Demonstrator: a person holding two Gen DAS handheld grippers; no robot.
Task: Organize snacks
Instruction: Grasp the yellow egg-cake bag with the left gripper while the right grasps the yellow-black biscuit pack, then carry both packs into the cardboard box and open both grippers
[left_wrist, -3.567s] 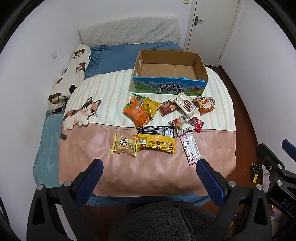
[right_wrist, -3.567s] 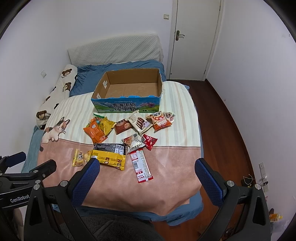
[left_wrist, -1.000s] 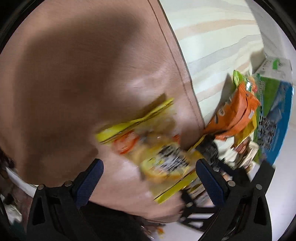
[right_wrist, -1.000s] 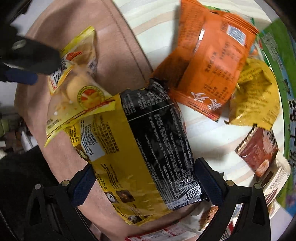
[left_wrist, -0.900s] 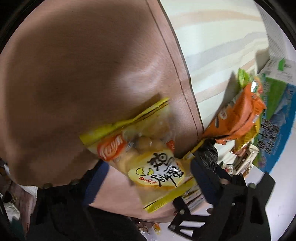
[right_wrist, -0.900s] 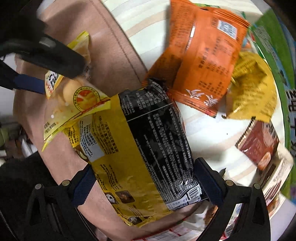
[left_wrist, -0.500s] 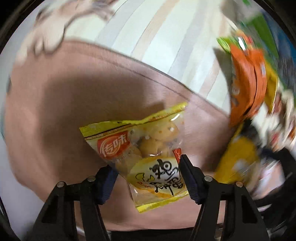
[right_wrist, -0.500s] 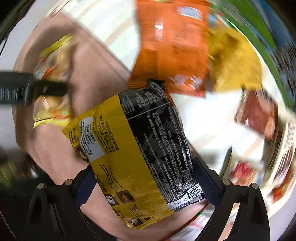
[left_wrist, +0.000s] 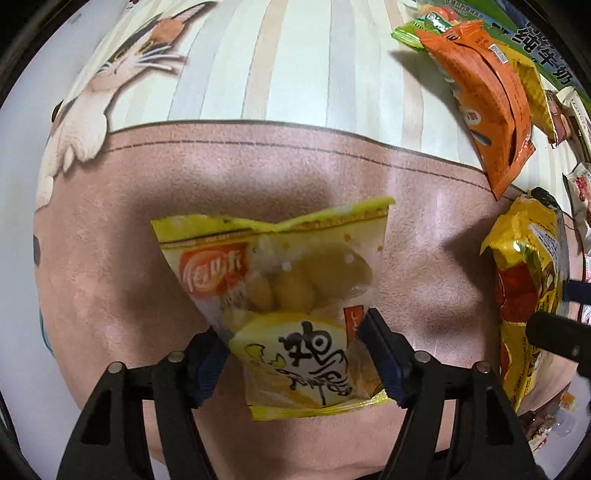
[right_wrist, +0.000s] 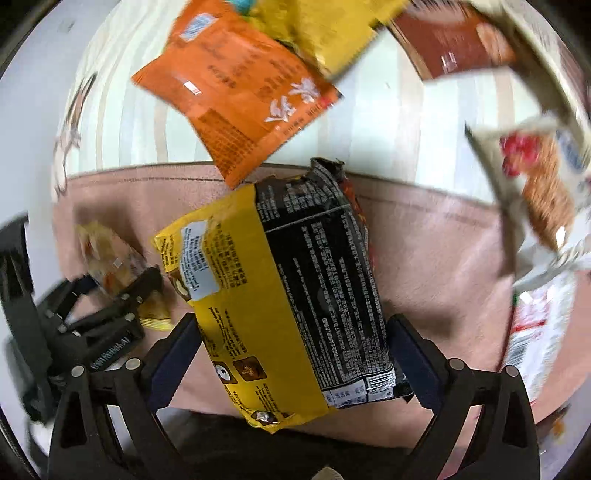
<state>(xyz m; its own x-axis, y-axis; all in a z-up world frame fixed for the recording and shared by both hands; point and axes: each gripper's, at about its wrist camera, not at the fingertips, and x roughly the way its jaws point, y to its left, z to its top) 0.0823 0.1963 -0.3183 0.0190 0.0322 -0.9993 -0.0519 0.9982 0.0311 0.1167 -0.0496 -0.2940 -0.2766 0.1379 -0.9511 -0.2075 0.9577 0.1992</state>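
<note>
Left gripper (left_wrist: 293, 354): jaws easing open, pads touching the sides of a small yellow egg-snack bag (left_wrist: 284, 295) at lower centre. Right gripper (right_wrist: 291, 343): jaws clamped on a yellow-and-black packet (right_wrist: 280, 295), centre frame, above the pink blanket (right_wrist: 436, 258). Orange packet (right_wrist: 236, 107) at upper left.

A bed carries everything, covered by a blanket (left_wrist: 258, 158) with a brownish-pink band nearest the camera, pale stripes beyond it, and a printed cat (left_wrist: 110, 81) at the left. On the stripes lie an orange packet (left_wrist: 487, 107), a yellow packet (right_wrist: 317, 26) partly over it, and a brown packet (right_wrist: 454, 40). More wrappers (right_wrist: 543, 192) lie at the right.
</note>
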